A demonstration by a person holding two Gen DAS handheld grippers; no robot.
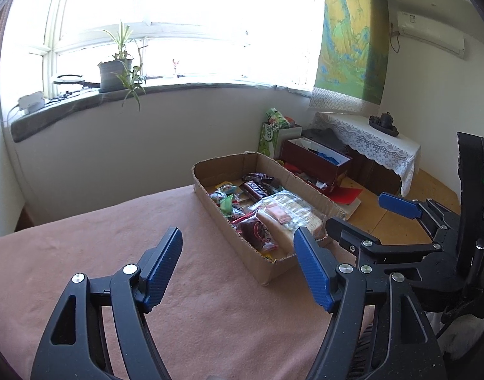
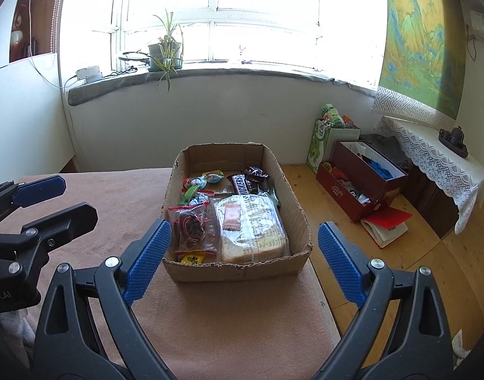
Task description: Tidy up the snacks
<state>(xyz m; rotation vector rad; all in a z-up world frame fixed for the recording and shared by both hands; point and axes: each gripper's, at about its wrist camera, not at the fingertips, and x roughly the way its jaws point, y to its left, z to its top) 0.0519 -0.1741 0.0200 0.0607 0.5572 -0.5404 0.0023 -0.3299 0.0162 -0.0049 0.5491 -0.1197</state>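
Ribbed blue jaws on both grippers apart, empty; fuzzy pink blanket (image 2: 229,316); ragged-rimmed cardboard box (image 2: 300,218), crinkly snacks (image 2: 242,183).

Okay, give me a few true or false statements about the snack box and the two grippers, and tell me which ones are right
1. The cardboard box sits on the pink blanket. True.
2. The right gripper is clamped on the bread loaf. False: its jaws are open and empty, short of the box.
3. A Snickers bar lies in the box. True.
4. The box is empty. False: it holds several wrapped snacks.
5. The left gripper holds nothing. True.
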